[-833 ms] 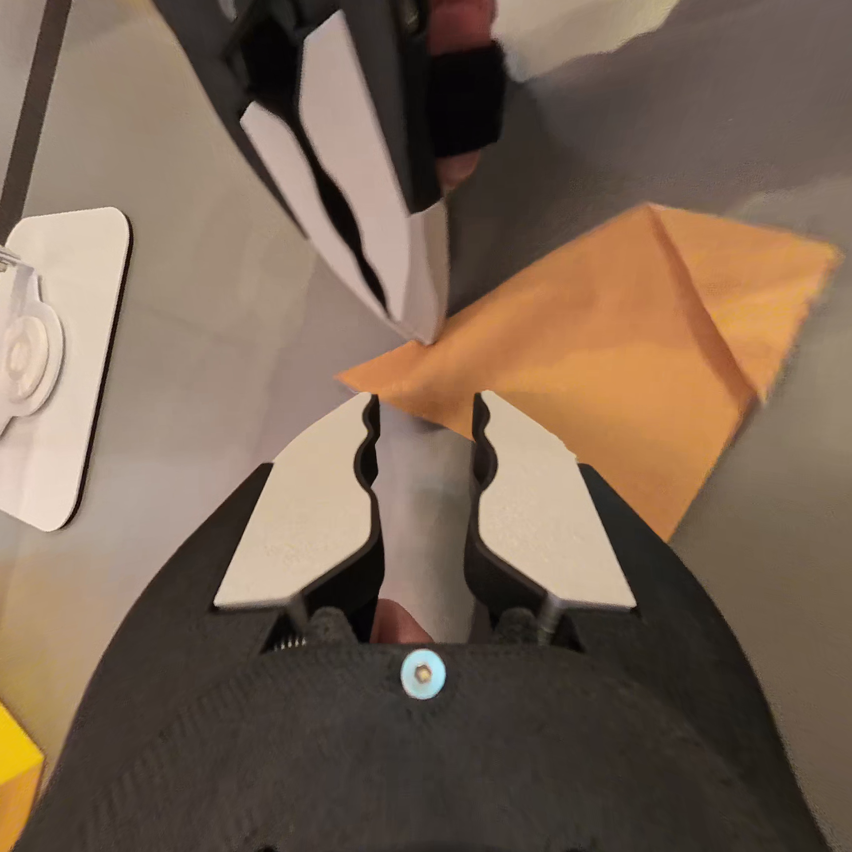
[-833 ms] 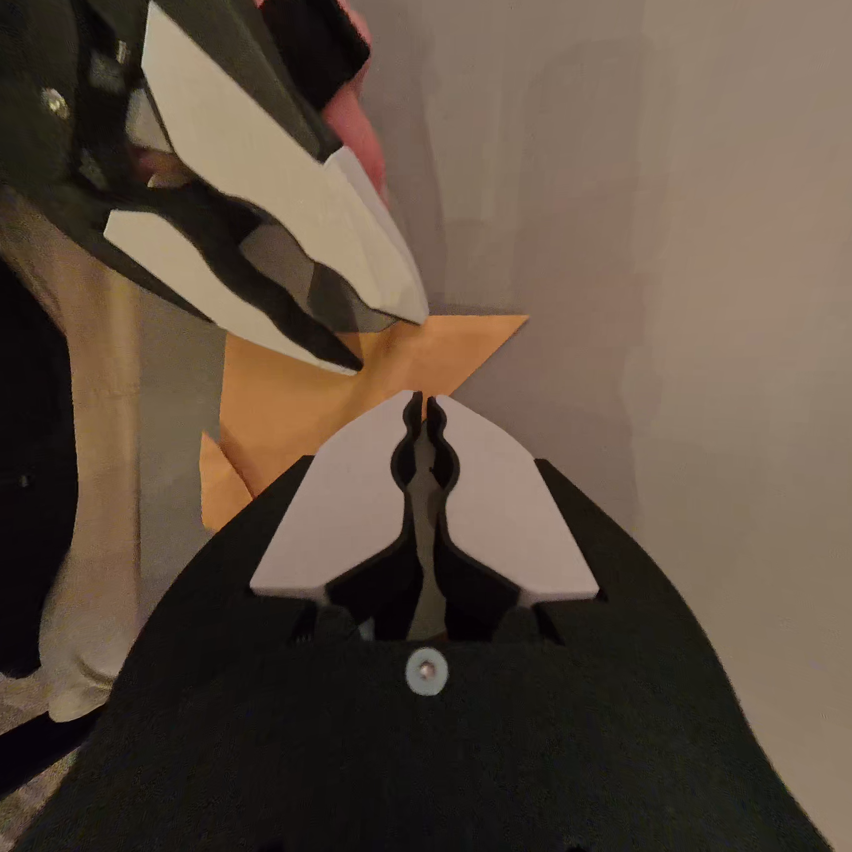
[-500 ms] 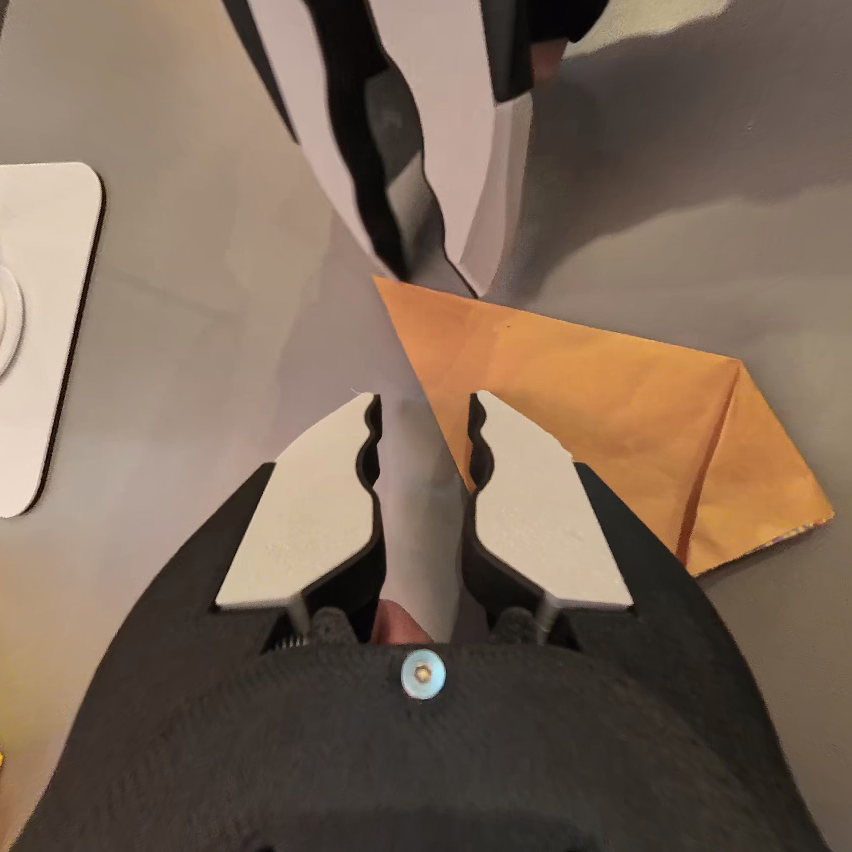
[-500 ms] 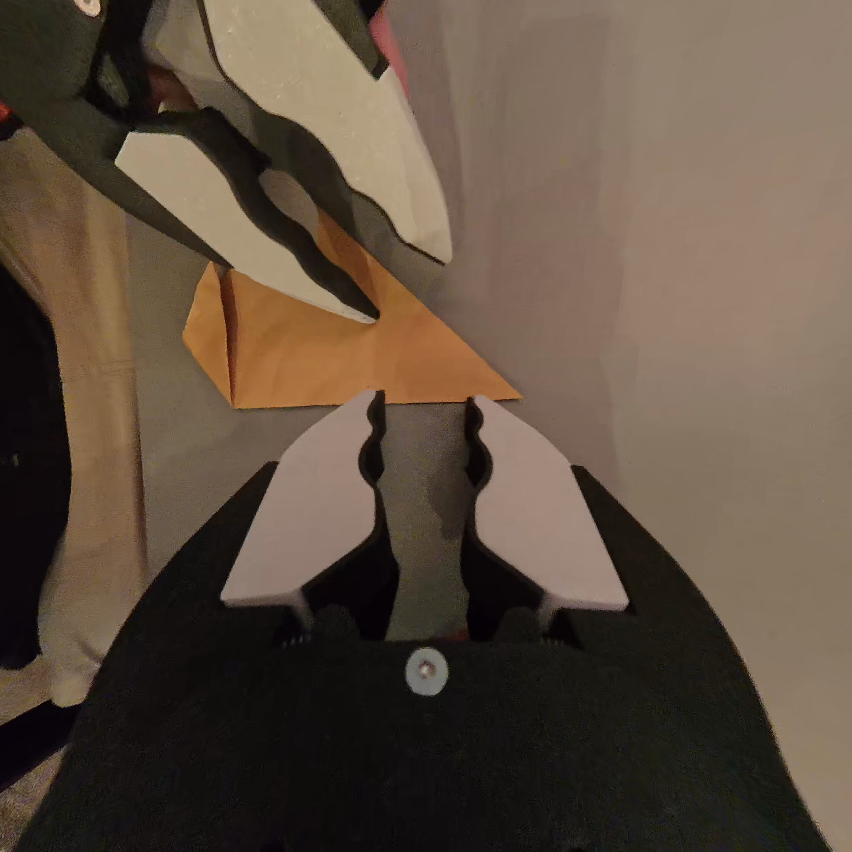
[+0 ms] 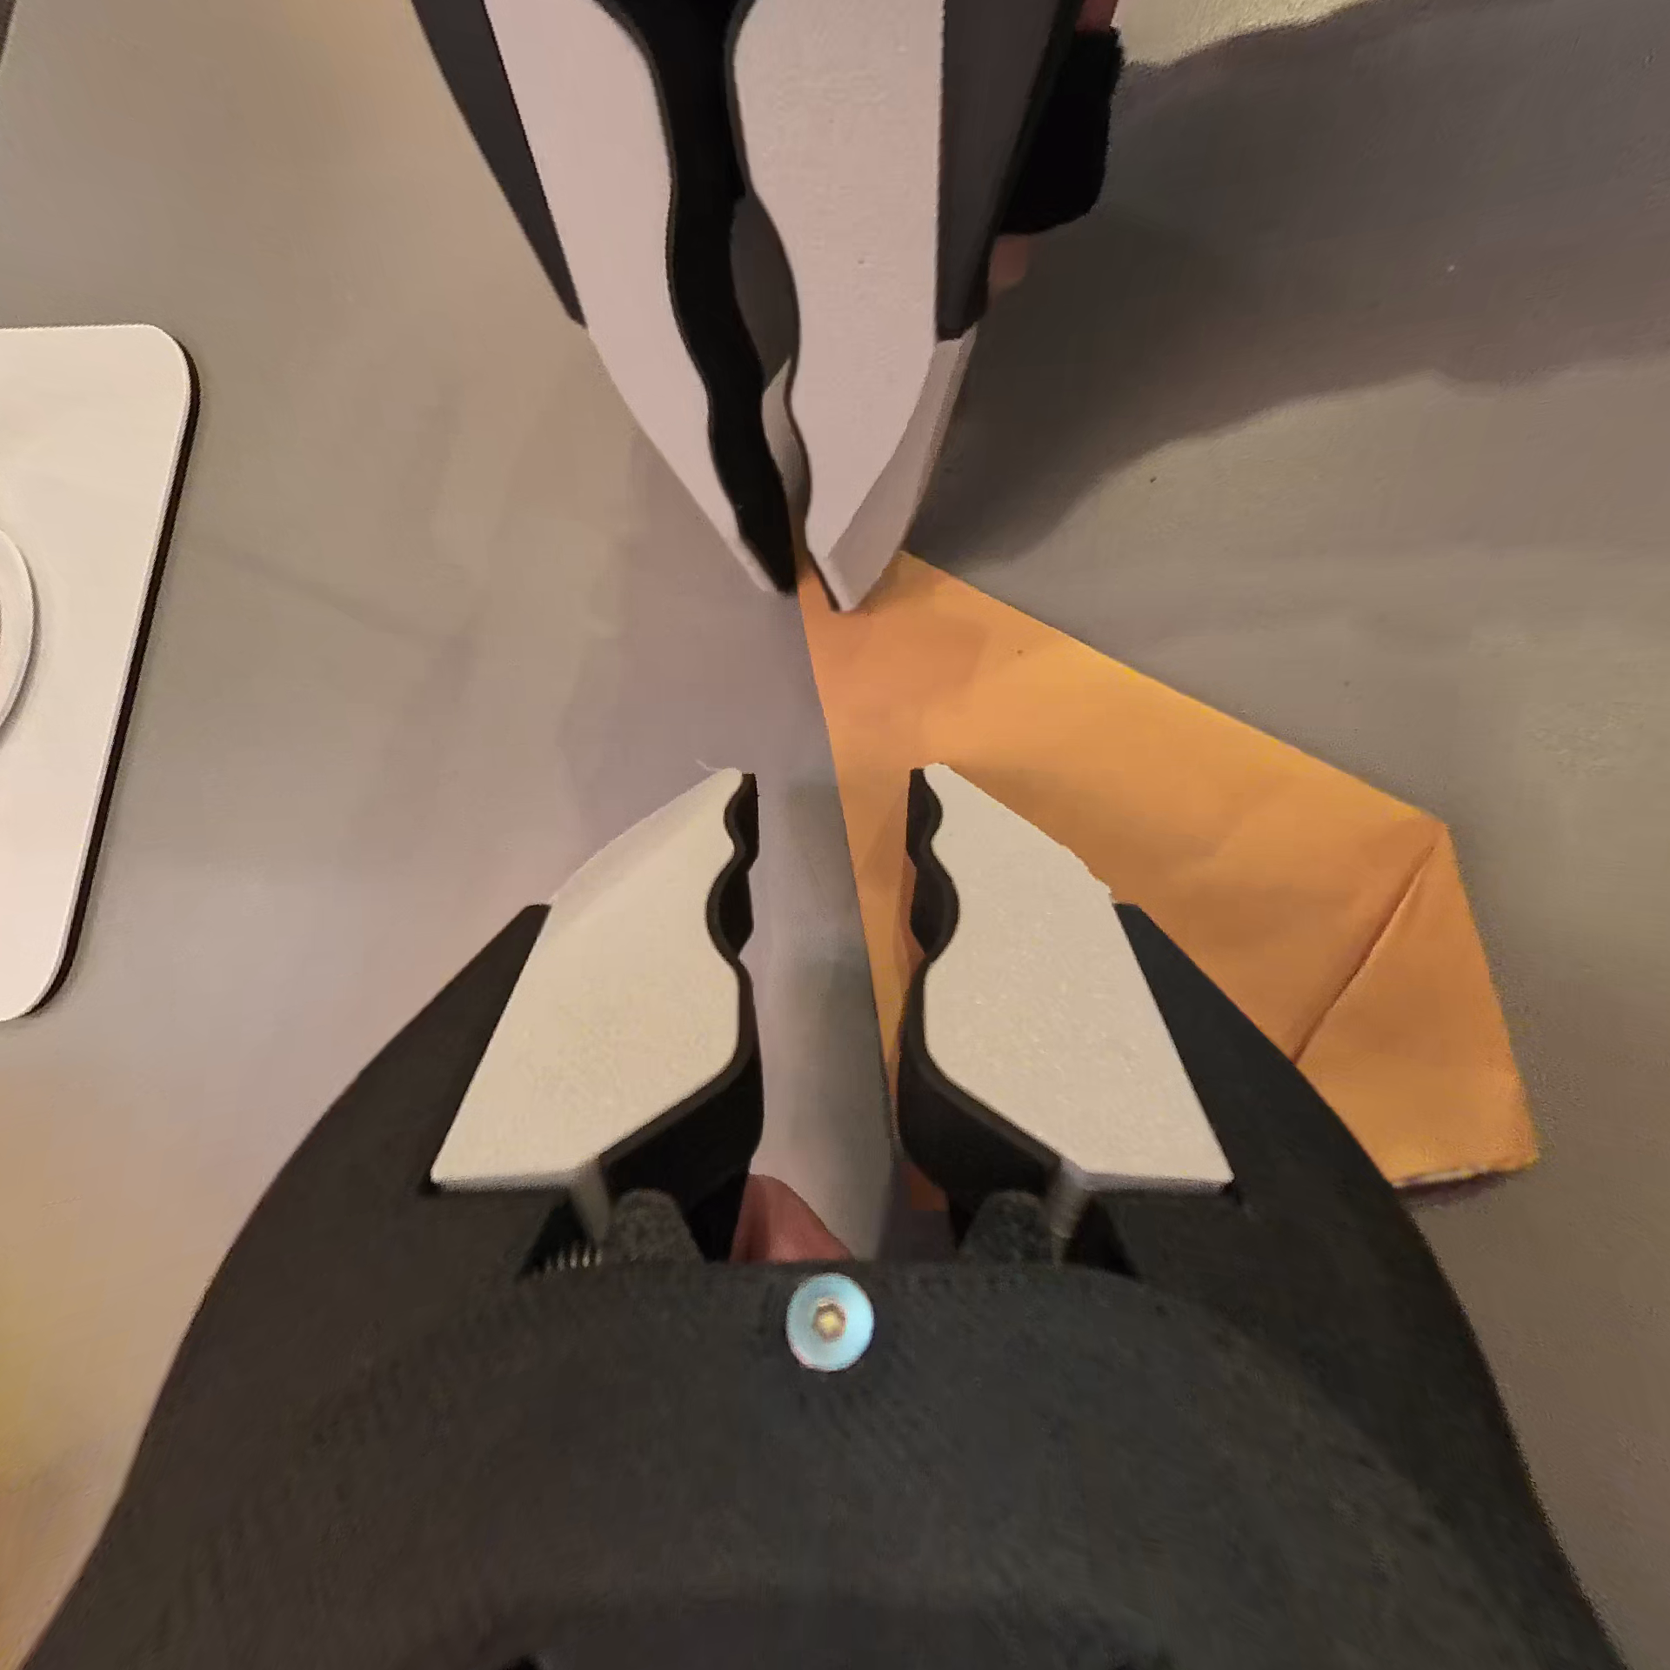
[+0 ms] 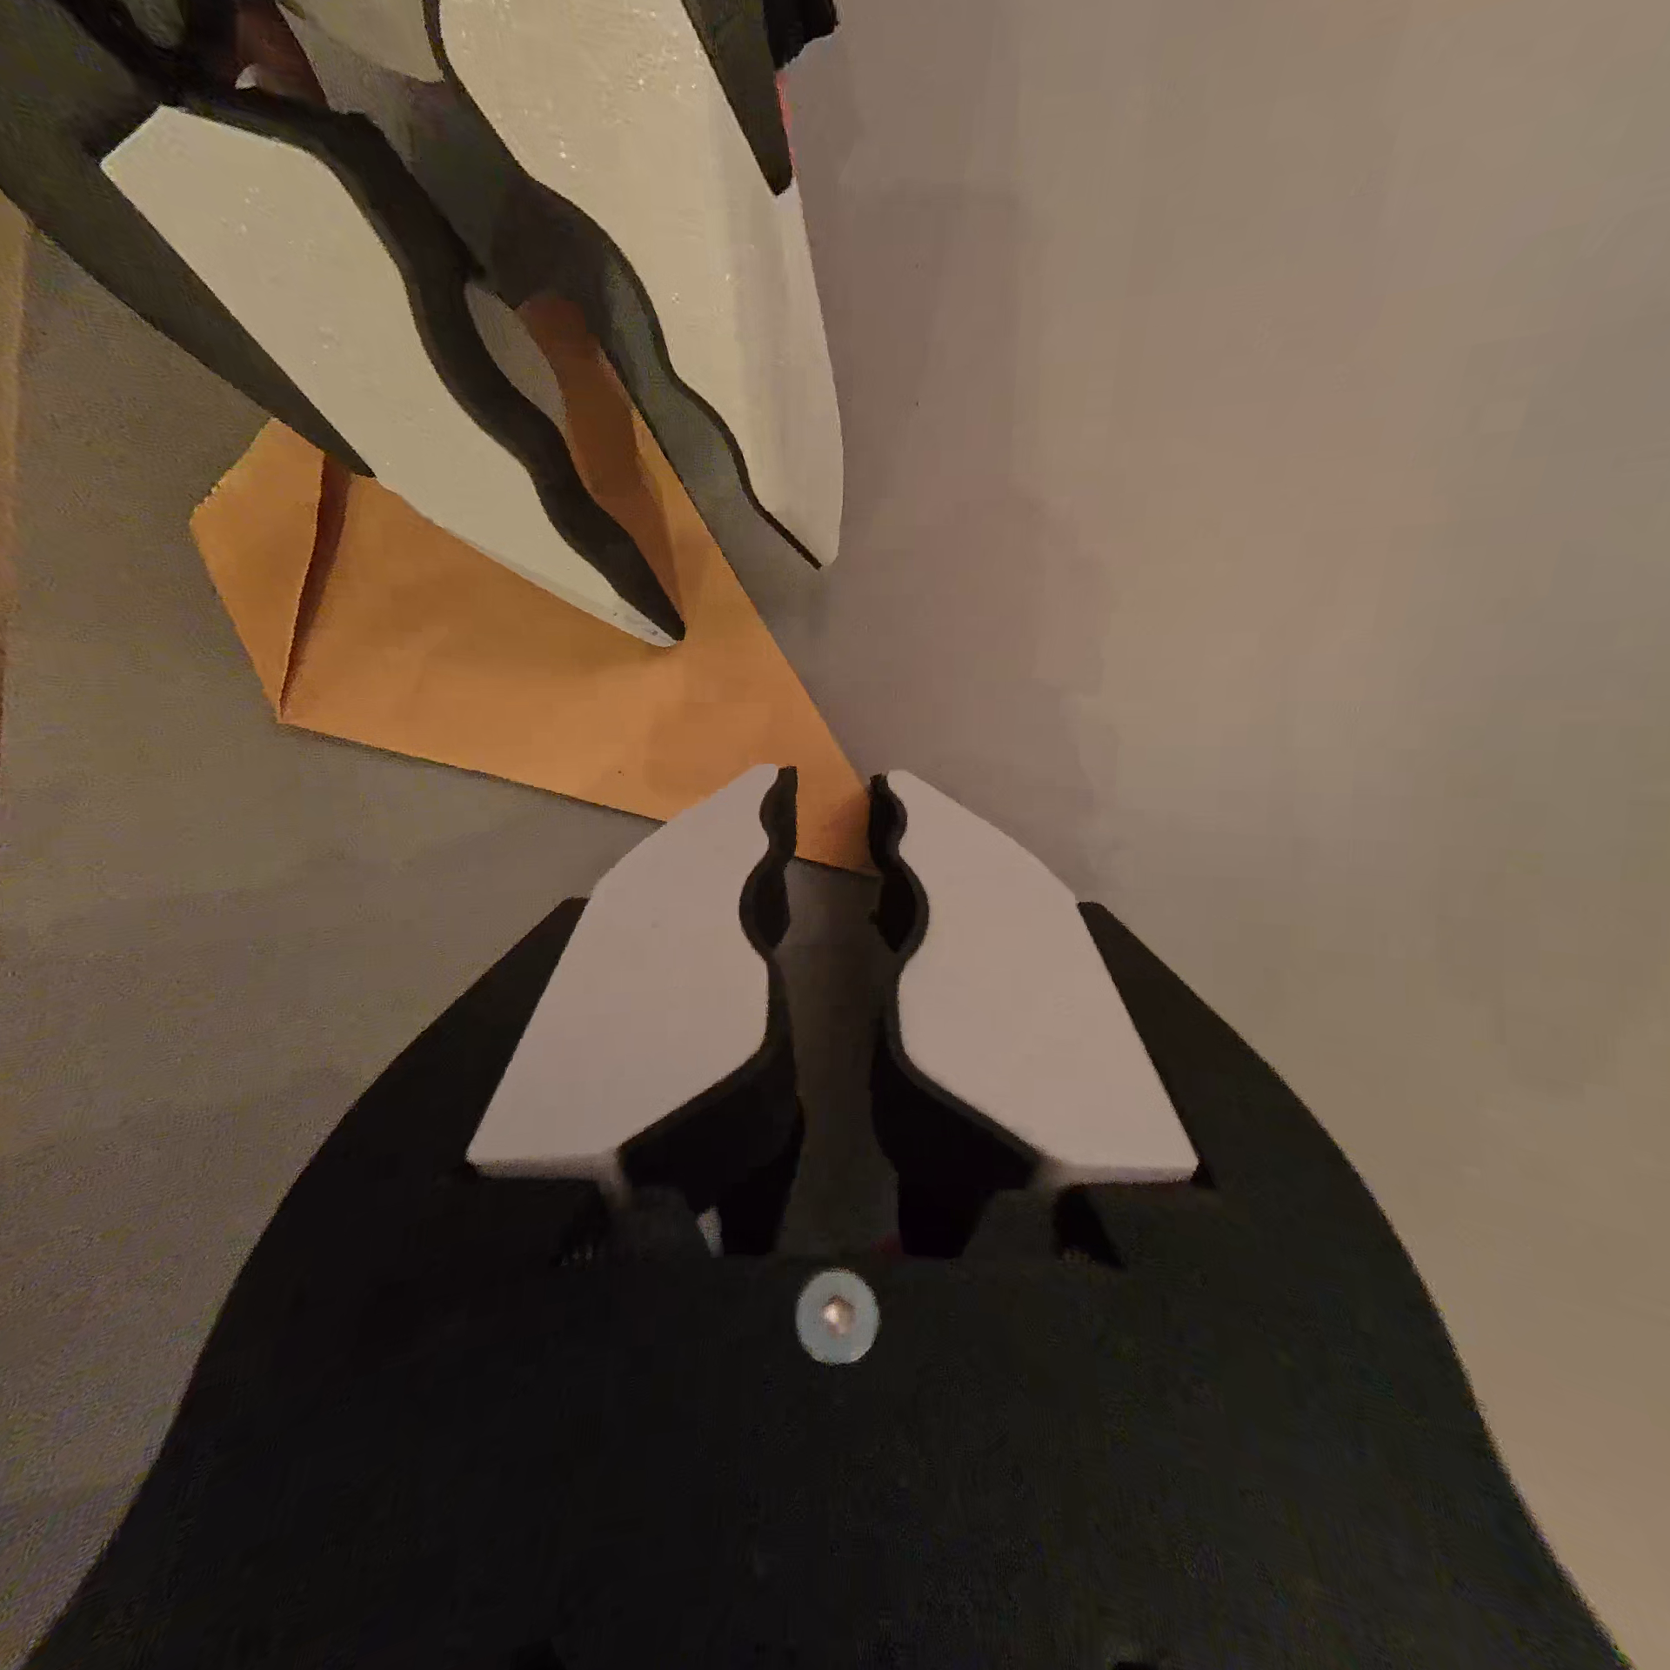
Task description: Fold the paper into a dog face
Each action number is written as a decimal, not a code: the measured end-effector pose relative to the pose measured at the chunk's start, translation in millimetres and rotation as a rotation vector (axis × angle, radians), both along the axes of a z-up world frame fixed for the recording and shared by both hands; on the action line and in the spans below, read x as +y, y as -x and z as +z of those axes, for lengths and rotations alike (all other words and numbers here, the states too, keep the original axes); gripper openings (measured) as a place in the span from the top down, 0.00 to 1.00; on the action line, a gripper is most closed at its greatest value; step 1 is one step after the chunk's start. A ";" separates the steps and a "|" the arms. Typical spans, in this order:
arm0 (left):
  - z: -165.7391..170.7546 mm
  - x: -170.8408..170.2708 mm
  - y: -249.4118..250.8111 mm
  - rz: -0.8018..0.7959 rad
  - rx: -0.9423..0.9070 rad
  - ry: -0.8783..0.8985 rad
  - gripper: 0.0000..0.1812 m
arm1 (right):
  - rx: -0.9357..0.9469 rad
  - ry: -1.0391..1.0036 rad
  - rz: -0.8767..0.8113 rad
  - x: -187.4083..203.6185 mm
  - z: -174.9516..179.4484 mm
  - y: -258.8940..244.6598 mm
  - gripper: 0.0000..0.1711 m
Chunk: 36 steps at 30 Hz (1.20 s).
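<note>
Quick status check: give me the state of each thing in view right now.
paper: flat on the table, folded to a triangle, one corner flap folded over
left gripper: open, above the paper's edge
right gripper: slightly open, astride the paper's pointed corner
white pad: lying flat

A matt orange paper (image 5: pixel 1130 813), smooth with sharp creases, is being shown lying on a smooth grey table (image 5: pixel 407 587) with a dull satin sheen. The left gripper (image 5: pixel 831 777) is being seen with pale fingers (image 5: pixel 633 994) of a finely grained, matt finish, backed by black rubbery pads with wavy edges. Its body looks like rough, matt black plastic, and a shiny metal screw (image 5: pixel 830 1336) is being shown at 6 o'clock. The right gripper (image 6: pixel 833 775) is being shown with the same grainy pale fingers (image 6: pixel 1012 1012). At 9 o'clock in the left wrist view, a smooth white board (image 5: pixel 72 633) with a dark edge is being seen.
</note>
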<state>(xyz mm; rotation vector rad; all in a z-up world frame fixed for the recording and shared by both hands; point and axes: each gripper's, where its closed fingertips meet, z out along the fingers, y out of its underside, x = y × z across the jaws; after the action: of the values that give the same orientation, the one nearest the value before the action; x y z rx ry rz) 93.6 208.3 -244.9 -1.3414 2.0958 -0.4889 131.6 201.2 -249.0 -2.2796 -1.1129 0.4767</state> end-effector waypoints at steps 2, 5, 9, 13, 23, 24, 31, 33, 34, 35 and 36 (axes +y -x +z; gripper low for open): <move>-0.3 -0.8 0.2 0.004 -0.003 0.002 0.84 | 0.006 0.017 0.011 -2.9 -0.2 1.0 0.97; -0.4 -1.1 0.4 0.009 -0.002 -0.002 0.84 | 0.014 0.033 0.044 -10.1 0.1 3.5 0.97; 0.1 -0.9 -0.3 0.002 -0.004 -0.015 0.84 | -0.030 0.069 0.104 -26.8 1.9 -0.8 0.78; 0.0 -3.1 -3.0 -0.008 -0.011 -0.008 0.84 | -0.129 -0.031 0.173 -32.2 -1.6 -1.8 0.72; 0.6 -2.9 -4.9 -0.012 -0.019 -0.016 0.83 | -0.117 -0.068 0.204 -31.8 -1.0 5.1 0.89; 0.9 -2.5 -5.3 -0.009 -0.018 -0.018 0.82 | -0.123 -0.068 0.199 -31.1 -1.0 4.3 0.98; 1.4 -5.2 -10.8 -0.008 -0.017 -0.041 0.82 | -0.121 -0.049 0.200 -33.1 -0.3 4.0 0.96; 1.5 -5.1 -10.9 -0.009 -0.015 -0.045 0.82 | -0.118 -0.025 0.183 -34.1 0.0 0.4 0.96; 1.3 -5.4 -10.8 -0.009 -0.015 -0.039 0.82 | -0.114 -0.018 0.181 -35.1 -0.1 -0.5 0.96; 1.2 -5.4 -10.7 -0.009 -0.018 -0.038 0.82 | -0.104 -0.004 0.173 -36.4 0.1 -1.1 0.96; 1.2 -5.5 -10.7 -0.010 -0.020 -0.039 0.82 | -0.097 0.018 0.157 -37.5 0.5 -3.3 0.94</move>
<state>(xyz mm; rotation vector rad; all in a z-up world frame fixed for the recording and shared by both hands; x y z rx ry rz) 104.3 202.9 -243.7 -1.2993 2.0867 -0.4614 134.9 163.6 -248.5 -2.2620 -1.3474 0.4420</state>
